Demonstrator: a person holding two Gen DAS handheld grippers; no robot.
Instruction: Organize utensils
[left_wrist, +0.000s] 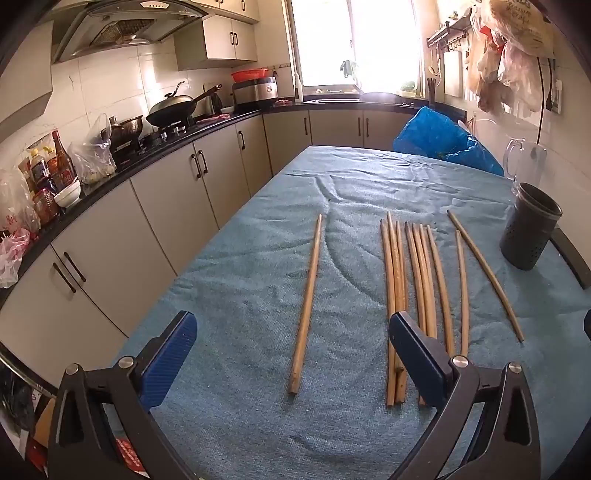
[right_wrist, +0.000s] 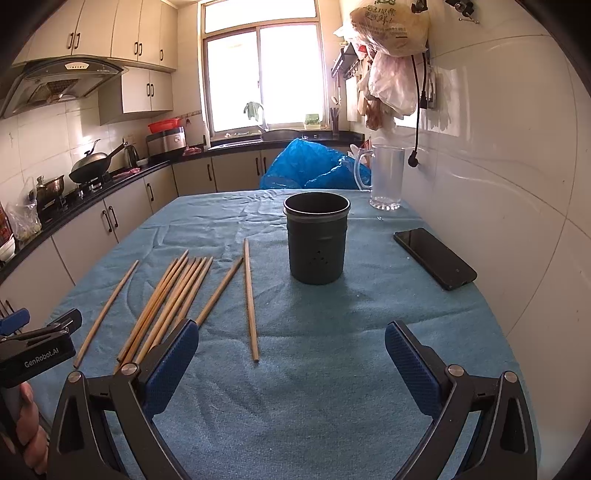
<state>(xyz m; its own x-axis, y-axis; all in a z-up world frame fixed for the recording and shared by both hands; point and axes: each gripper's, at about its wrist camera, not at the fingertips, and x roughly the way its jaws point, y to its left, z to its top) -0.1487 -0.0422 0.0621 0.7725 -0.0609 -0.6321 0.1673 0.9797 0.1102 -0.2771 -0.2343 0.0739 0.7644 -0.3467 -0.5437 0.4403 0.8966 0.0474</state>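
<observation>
Left tool (left_wrist: 291, 350) spread wide, empty, above one lone chopstick (left_wrist: 306, 302). Bundle of chopsticks (left_wrist: 417, 280) flat on the bench (right_wrist: 314, 369). Cup (right_wrist: 317, 240) upright ahead of the right tool (right_wrist: 291, 354), likewise spread, empty.

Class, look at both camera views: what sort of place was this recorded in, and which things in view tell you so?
Most likely a home kitchen. A wok sits on a gas stove under a range hood, cabinets line the black counter, and chopsticks lie beside a dark utensil holder on a table with a blue cloth.
</observation>
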